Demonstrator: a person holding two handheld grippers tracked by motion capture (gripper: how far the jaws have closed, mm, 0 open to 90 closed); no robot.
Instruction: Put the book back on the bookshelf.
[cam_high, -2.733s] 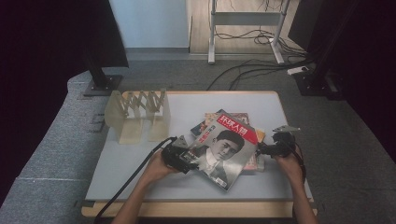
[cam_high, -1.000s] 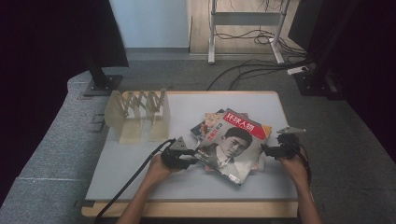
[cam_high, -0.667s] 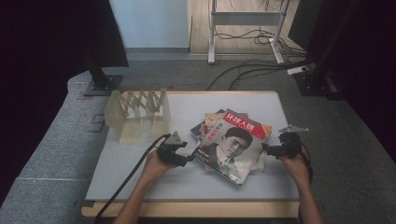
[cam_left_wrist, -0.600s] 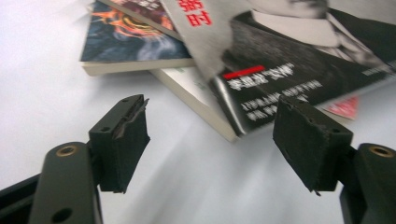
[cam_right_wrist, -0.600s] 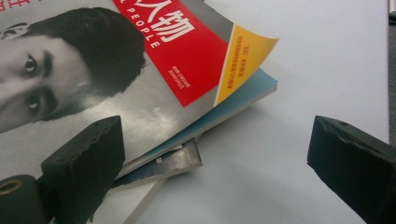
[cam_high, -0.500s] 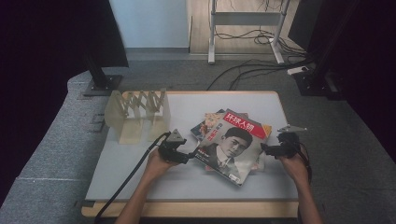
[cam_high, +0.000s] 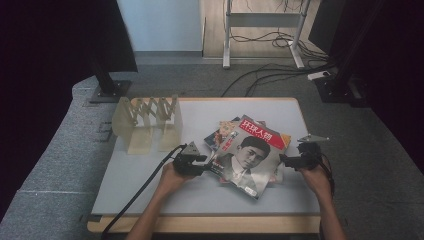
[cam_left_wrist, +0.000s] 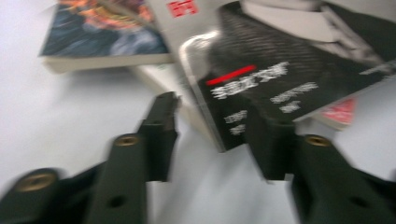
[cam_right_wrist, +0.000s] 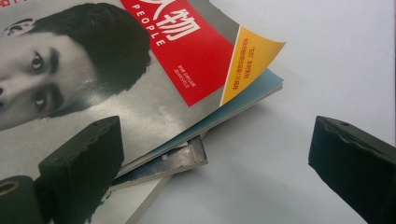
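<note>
Bench (cam_high: 150, 180): pale grey top with a wooden edge, seen from above.

Rack (cam_high: 147, 122): folding wooden rack with pale dividers, stood at the far left of the bench, well apart from both hands.

Left hand-held gripper (cam_high: 205, 162): held at the left edge of the magazine pile. In its own view the jaws are spread, with the near corner of the top magazine (cam_left_wrist: 280, 70) between them but not pinched; released.

Magazines: a loose, fanned pile at the centre right of the bench. The top magazine (cam_high: 250, 152) carries a portrait cover and a red title block and is laid askew over the thinner magazines below (cam_right_wrist: 187, 158), whose edges stick out beneath it. A book with a dark cover (cam_left_wrist: 102, 32) is seen at the left of the pile.

Right hand-held gripper (cam_high: 289, 161): held just beside the right edge of the pile, jaws wide apart and empty; released.

Risks, as judged: if only the curled cover is pinched, the top magazine may bend or tear. If a jaw is driven too low, the lower magazines may be caught or pushed along, and the pile skewed further.
</note>
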